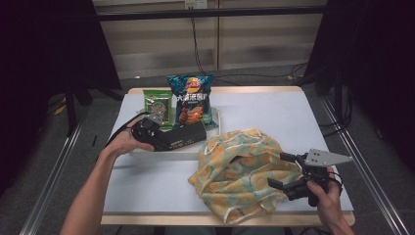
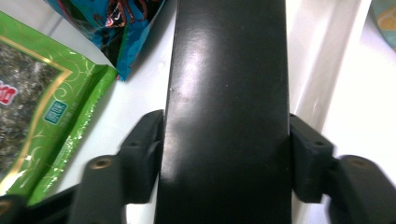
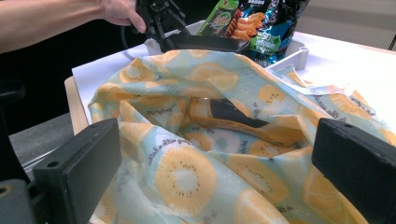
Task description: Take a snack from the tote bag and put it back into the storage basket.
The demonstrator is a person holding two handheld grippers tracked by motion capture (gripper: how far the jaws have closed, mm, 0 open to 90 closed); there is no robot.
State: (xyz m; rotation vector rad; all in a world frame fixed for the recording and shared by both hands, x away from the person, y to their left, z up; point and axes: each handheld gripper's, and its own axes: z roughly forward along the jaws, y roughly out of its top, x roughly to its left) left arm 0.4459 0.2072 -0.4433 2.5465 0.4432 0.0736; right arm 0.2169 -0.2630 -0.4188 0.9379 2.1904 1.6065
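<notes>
A: Where is the black box (image 1: 183, 138)?
B: In the white tray (image 1: 147, 154), bench's far-left part — my left gripper (image 2: 224, 158) clasps it, right gripper (image 1: 278, 170) unclenched by the fruit-print bag (image 1: 240, 171). Lift level — aim for the bag's mouth.

the left gripper (image 1: 172, 138) lies nearly level, pointing right, its jaws set against both sides of a black box (image 2: 229, 112) (whether they press is unclear). the right gripper (image 1: 278, 170) points left, jaws spread wide, gripped from below by the right hand (image 1: 327, 195).
</notes>
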